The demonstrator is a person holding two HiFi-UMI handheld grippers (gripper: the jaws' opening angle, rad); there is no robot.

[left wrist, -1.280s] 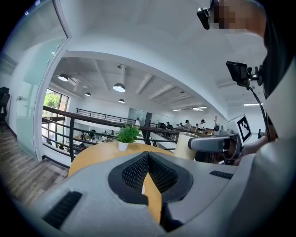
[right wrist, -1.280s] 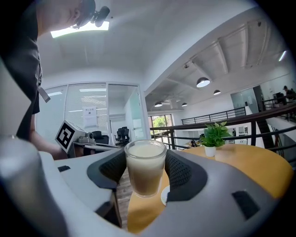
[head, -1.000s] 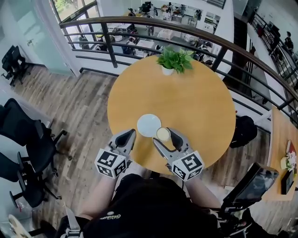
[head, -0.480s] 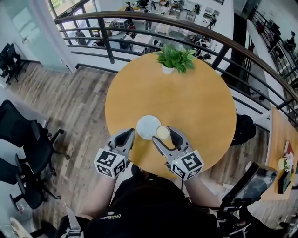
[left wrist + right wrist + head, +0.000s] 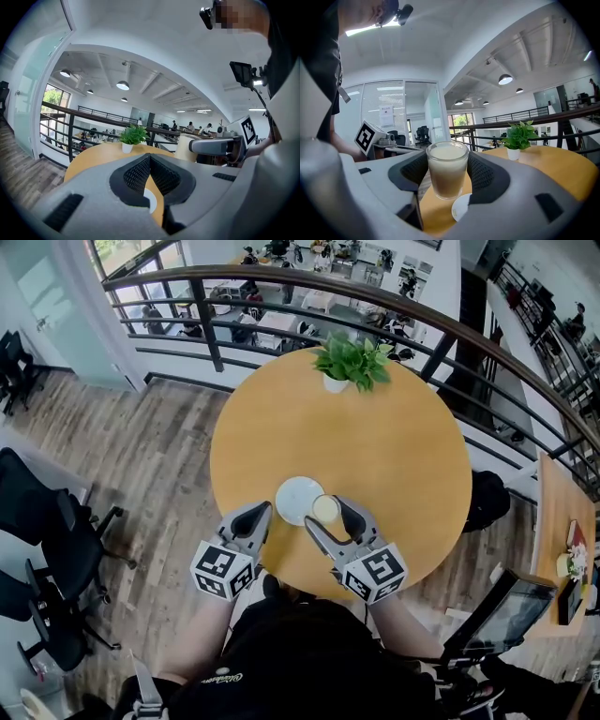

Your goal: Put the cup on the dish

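Right gripper view: the right gripper (image 5: 448,164) clamps the milky glass cup (image 5: 447,177) upright, probably against spilling, just beside the white dish (image 5: 461,207) near the tabletop's near edge. The left gripper (image 5: 150,158) is clenched and empty.

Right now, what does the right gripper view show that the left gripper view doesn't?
Only the right gripper view shows the glass-walled office behind the table. Only the left gripper view shows the left gripper shut, with nothing in it. Both show the cup of creamy drink held in the right gripper, the potted plant, the white dish and the wooden table.
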